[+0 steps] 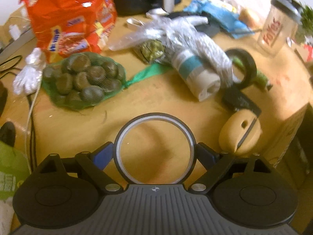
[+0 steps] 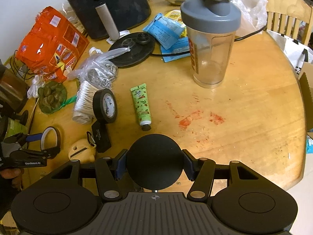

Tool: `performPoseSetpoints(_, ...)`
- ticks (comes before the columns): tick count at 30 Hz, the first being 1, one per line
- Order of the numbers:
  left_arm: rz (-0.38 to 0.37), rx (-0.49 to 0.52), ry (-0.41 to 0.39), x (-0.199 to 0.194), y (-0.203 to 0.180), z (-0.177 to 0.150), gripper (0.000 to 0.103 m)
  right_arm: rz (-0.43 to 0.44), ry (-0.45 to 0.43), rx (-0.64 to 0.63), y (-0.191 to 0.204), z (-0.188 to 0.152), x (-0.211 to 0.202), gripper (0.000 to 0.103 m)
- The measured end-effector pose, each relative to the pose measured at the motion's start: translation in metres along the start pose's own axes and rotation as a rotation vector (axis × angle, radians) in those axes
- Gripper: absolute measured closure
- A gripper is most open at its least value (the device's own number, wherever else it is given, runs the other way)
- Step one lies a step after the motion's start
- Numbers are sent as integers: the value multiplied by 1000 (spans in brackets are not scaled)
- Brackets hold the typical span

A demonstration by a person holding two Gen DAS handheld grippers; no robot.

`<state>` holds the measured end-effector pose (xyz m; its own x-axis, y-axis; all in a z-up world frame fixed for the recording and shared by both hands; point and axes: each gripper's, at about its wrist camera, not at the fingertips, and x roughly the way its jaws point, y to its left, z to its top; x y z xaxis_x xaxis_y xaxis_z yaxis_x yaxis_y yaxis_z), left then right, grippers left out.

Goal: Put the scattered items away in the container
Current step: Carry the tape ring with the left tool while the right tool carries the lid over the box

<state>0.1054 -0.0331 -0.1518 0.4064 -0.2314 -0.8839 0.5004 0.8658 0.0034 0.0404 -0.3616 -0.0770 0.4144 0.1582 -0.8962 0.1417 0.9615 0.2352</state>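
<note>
Far left on the round wooden table (image 2: 244,105), the orange snack bag (image 2: 49,45) slumps beside the black air fryer (image 2: 109,5), and just below it sits the green net of chocolates (image 1: 84,78), touching nothing but the tabletop. Now the left gripper (image 1: 154,154): its jaws are clamped on a thin ring of tape (image 1: 154,149), one blue pad on each side of the hoop, the ring standing upright between them with the wood showing through its middle. From the other camera you can see that same gripper (image 2: 42,144) low at the table's left edge, ring in its grip. Just to its right lies a tan rounded case (image 1: 239,135), with a small black box (image 2: 100,137) touching it. Behind those, a bundle of cotton swabs (image 2: 84,101) in clear wrap, and a thick black tape roll (image 2: 105,105) leaning upright against it. Moving on, a green hand-cream tube (image 2: 141,104) lies flat, cap toward us, a little apart from the roll. Centre stage, the right gripper (image 2: 154,161) has its jaws closed on a flat black disc (image 2: 154,161), pads pressed to its left and right rims, held over the near edge of the table. Further right stands the clear shaker bottle (image 2: 211,39) with its grey lid, upright, well apart from both grippers.
</note>
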Motion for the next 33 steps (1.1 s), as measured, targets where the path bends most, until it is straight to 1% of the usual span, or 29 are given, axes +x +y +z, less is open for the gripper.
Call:
performPoseSetpoints(2, 7, -24, -17, -5, -1, 2, 13, 10, -2, -9, 1, 1, 0, 43)
performPoseSetpoints(4, 7, -34, -16, -10, -3, 1, 13, 18, -5, -18, 3, 3, -1, 43)
performPoseSetpoints(10, 25, -45, -43, -29, -12, -3, 13, 30, -7, -39, 7, 4, -2, 42)
performPoseSetpoints(13, 33, -56, -68, -45, -20, -2, 13, 40, -6, -49, 9, 4, -4, 43)
performPoseSetpoints(18, 14, -86, -114, -78, -37, 5, 13, 79, -9, -62, 13, 1, -9, 42)
performPoseSetpoints(26, 5, -114, -120, -110, -65, 5, 13, 102, 21, -118, 29, -8, -11, 43)
performPoseSetpoints(33, -4, -103, -93, -119, -92, -9, 13, 115, 43, -163, 40, -13, -10, 43)
